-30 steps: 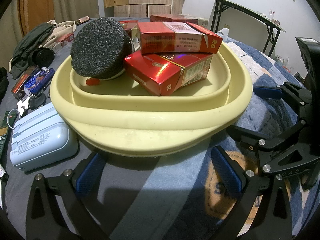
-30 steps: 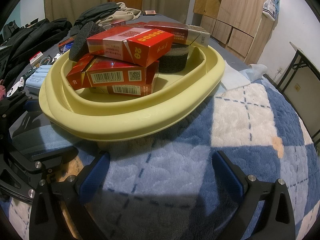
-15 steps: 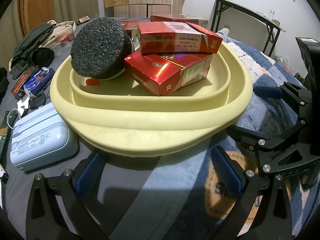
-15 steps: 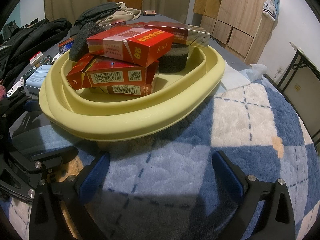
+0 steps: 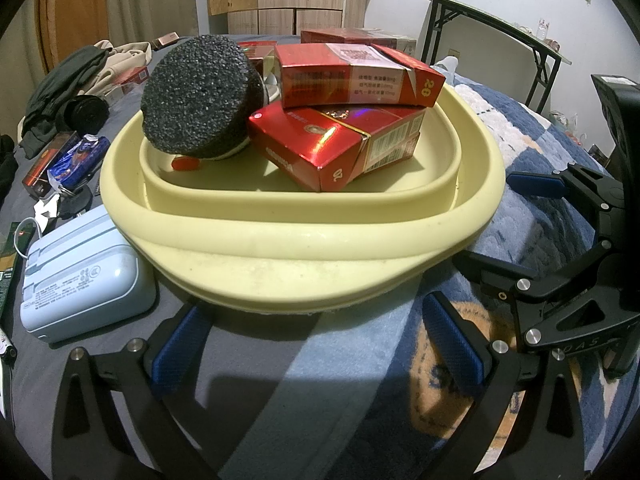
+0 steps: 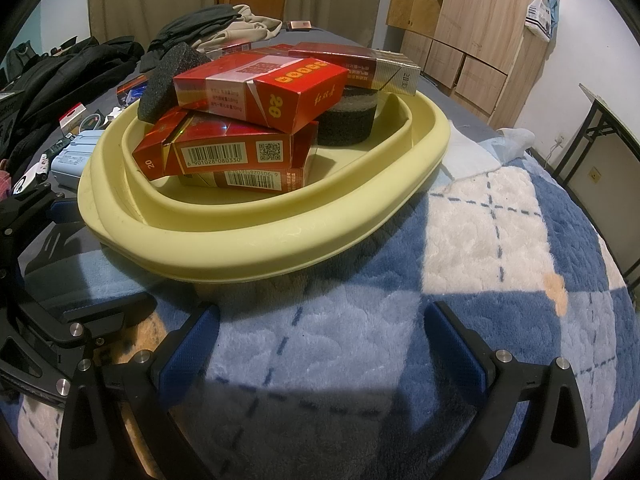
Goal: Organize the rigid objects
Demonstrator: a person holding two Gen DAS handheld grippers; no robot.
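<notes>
A pale yellow basin point(image 5: 304, 256) point(image 6: 256, 248) sits on the bed and holds stacked red cartons point(image 5: 352, 76) point(image 6: 256, 88), a black foam disc point(image 5: 196, 96) leaning at its left, and a second black foam disc point(image 6: 348, 120) lying flat at the back. My left gripper point(image 5: 316, 344) is open just in front of the basin, nothing between its blue pads. My right gripper point(image 6: 320, 344) is open too, short of the basin's near rim. Each gripper shows in the other's view, the right one point(image 5: 560, 240) and the left one point(image 6: 52, 264).
A light blue box-like device point(image 5: 80, 276) lies left of the basin. Small packets point(image 5: 68, 160), keys and dark clothes point(image 6: 60, 80) clutter the grey sheet at the left. A blue and white plaid blanket point(image 6: 500, 248) covers the right. A folding table point(image 5: 500, 36) and wooden cabinets point(image 6: 472, 28) stand behind.
</notes>
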